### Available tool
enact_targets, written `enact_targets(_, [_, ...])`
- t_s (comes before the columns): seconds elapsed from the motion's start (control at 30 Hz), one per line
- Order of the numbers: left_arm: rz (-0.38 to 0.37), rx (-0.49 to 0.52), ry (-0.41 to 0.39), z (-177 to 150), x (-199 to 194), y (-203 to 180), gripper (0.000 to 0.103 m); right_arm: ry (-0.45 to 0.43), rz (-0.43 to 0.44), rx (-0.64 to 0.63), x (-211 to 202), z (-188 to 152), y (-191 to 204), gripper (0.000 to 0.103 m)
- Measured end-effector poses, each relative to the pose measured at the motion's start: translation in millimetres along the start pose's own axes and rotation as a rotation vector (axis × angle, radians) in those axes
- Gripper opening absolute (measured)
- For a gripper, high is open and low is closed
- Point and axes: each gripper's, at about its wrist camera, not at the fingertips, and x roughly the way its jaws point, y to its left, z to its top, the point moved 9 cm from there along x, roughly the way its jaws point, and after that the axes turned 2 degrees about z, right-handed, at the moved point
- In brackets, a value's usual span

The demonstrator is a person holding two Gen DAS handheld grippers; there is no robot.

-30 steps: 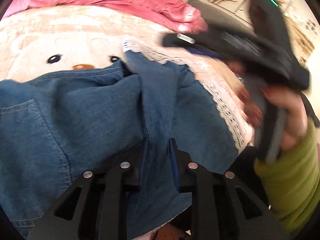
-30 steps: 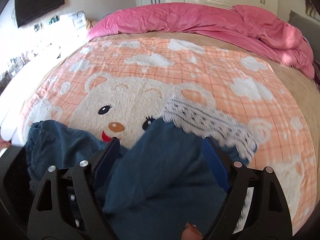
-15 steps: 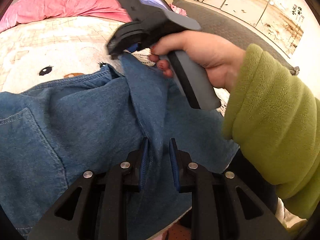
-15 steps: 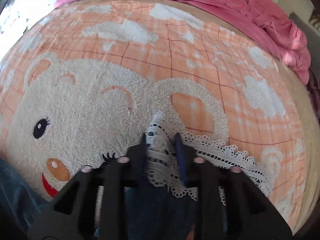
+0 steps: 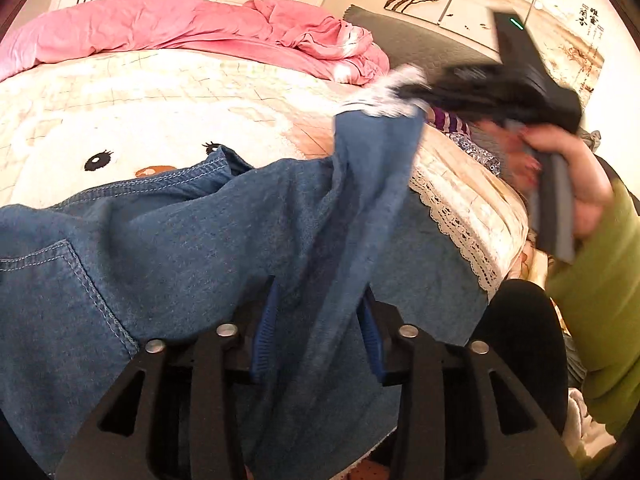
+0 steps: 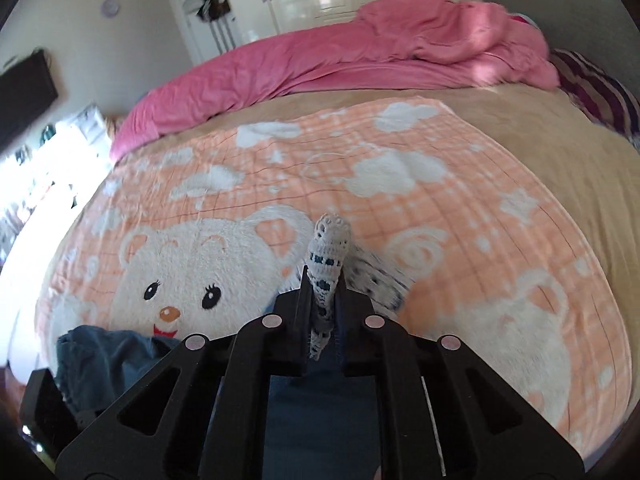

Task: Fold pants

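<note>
Blue denim pants (image 5: 160, 240) with a white lace hem lie on a bear-print blanket (image 5: 160, 112). My left gripper (image 5: 316, 312) has a fold of the denim between its blue pads. Its jaws are opening slightly, and the cloth still fills the gap. My right gripper (image 6: 324, 280) is shut on the lace hem (image 6: 330, 240) of one leg, which sticks up past its fingertips. In the left wrist view the right gripper (image 5: 416, 94) holds that hem (image 5: 392, 88) up at the upper right, and the leg hangs stretched from it down to my left gripper.
A pink duvet (image 6: 360, 52) is heaped along the far side of the bed, with a striped pillow (image 6: 592, 92) at the right. A hand (image 5: 576, 168) in a green sleeve (image 5: 600, 280) holds the right gripper. The other leg's lace hem (image 5: 456, 228) lies near the bed's right edge.
The right gripper shut on the lace hem, then lifted it off the blanket and carried it up to the right. The left gripper stayed put and its pads spread a little.
</note>
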Motion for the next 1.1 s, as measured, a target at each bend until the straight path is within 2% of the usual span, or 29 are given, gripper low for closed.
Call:
enact_targets(0.03, [-0.009,-0.001,0.0,0.4,-1.3,1.5,0.014,-0.003,0.004,0.026,-8.9,-8.8,-8.1,0.005])
enact_targets(0.13, [-0.025,0.01,-0.013,4.1,-13.4,7.7,0.009,-0.005,0.017,0.121,-29.9,-40.0,-30.9,0.005])
enact_targets(0.23, [-0.038,0.032,-0.028,7.6,-25.9,11.7,0.009,0.007,0.047,0.226,-47.6,-79.0,-46.4,0.005])
enact_targets(0.3, [-0.052,0.059,-0.019,5.7,-29.7,8.8,0.009,0.017,0.047,0.253,-54.4,-98.3,-50.5,0.005])
enact_targets(0.4, [-0.03,0.134,0.0,-1.9,-30.6,-0.2,0.009,0.044,0.056,0.27,-62.7,-124.9,-52.1,0.007])
enact_targets(0.5, [-0.012,0.157,0.019,-9.4,-28.3,-2.4,0.009,0.08,0.067,0.279,-63.5,-144.8,-54.8,0.008])
enact_targets(0.53, [-0.01,0.156,0.023,-10.6,-28.0,-1.9,0.009,0.097,0.072,0.28,-63.0,-150.1,-56.9,0.012])
enact_targets(0.57, [-0.007,0.154,0.029,-12.2,-27.8,-0.8,0.009,0.107,0.072,0.283,-62.3,-153.0,-58.9,0.021])
enact_targets(0.63, [-0.001,0.155,0.037,-15.1,-26.7,0.5,0.009,0.109,0.075,0.309,-63.6,-157.4,-66.1,0.028])
enact_targets(0.73, [0.019,0.172,0.043,-18.4,-26.9,-0.1,0.009,0.104,0.08,0.312,-63.2,-154.5,-69.6,0.03])
enact_targets(0.8, [0.022,0.169,0.051,-19.0,-26.3,1.0,0.009,0.106,0.096,0.313,-61.6,-153.6,-70.4,0.03])
enact_targets(0.83, [0.023,0.171,0.052,-19.5,-26.2,0.7,0.009,0.109,0.099,0.313,-61.1,-154.0,-71.6,0.023])
enact_targets(0.87, [0.027,0.174,0.05,-19.6,-27.1,0.7,0.005,0.108,0.106,0.309,-61.9,-153.8,-71.6,0.008])
enact_targets(0.9, [0.02,0.176,0.052,-20.2,-28.7,0.0,0.002,0.104,0.118,0.3,-63.7,-153.8,-70.6,0.006])
enact_targets(1.1, [0.002,0.234,0.048,-27.9,-44.5,-11.0,0.002,0.122,0.109,0.249,-79.3,-161.1,-74.6,0.006])
